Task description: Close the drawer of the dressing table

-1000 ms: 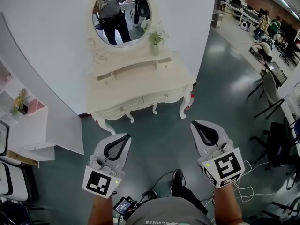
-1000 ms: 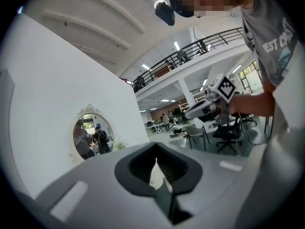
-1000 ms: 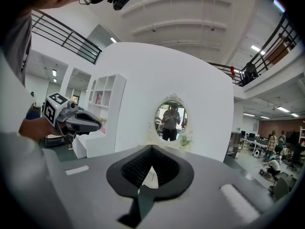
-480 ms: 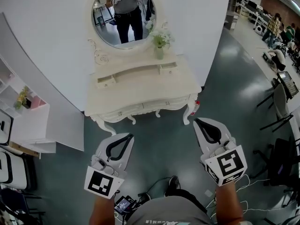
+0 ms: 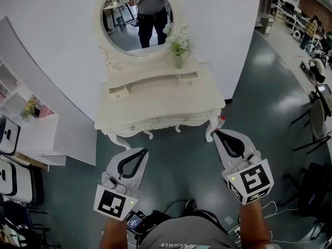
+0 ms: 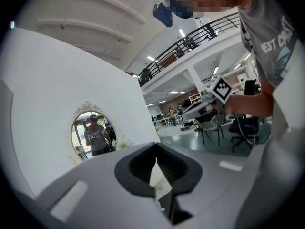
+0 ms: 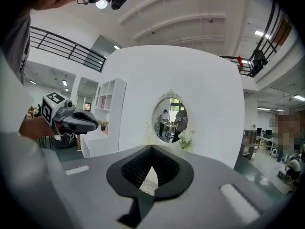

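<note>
Dressing table [image 5: 155, 105] sits nearer than before, still well ahead. Left tongs [image 5: 140, 151], right tongs [image 5: 218, 134]: closed, empty. Step: my approach. Next: find the open drawer, push its front in.

Head camera overhead, gripper cameras low, all toward the dressing table [image 5: 155, 104]

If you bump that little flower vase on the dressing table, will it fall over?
Probably easily: the vase looks narrow and tall, with flowers bunched above, so it seems top-heavy. It stands at the back of the tabletop, so it would likely land there.
</note>
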### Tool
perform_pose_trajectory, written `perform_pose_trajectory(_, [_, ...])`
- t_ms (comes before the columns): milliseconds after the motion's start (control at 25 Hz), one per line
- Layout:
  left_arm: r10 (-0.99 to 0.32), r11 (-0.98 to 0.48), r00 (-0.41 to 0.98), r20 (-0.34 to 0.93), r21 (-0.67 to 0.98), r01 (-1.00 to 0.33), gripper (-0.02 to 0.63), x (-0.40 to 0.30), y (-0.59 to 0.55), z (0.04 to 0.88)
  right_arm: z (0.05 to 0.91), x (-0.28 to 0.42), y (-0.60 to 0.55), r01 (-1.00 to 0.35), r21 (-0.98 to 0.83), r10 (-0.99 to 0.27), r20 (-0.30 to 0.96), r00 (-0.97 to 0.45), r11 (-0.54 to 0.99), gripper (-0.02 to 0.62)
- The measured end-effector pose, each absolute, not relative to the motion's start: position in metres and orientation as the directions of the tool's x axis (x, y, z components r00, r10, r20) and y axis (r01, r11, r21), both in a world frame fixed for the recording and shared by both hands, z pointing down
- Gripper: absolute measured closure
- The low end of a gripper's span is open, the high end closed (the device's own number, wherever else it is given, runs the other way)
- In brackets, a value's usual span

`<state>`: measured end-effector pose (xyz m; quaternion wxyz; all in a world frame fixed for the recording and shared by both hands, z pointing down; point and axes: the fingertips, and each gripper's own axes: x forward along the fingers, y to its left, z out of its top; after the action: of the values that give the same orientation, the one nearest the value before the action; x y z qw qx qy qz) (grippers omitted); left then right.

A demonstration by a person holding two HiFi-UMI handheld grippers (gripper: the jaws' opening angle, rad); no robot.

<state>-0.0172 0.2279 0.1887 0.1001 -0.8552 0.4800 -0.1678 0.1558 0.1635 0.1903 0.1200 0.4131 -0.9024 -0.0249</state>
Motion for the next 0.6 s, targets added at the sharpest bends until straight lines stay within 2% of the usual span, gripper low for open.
perform_pose_trajectory(320, [-0.845,-0.535,0.488,0.218,-0.322,-0.781,0.603,-0.007,0.206,0.2,0.206,0.172,0.145,-0.754,0.121,-0.759,0.214,-0.615,0.645,0.595])
perform_pose_trajectory(600, [-0.789,-0.614,0.581,0.203,-0.305,-0.728,0.603,0.001,0.159,0.208,0.216,0.181,0.121,-0.804,0.134,-0.805,0.249,-0.538,0.579,0.595])
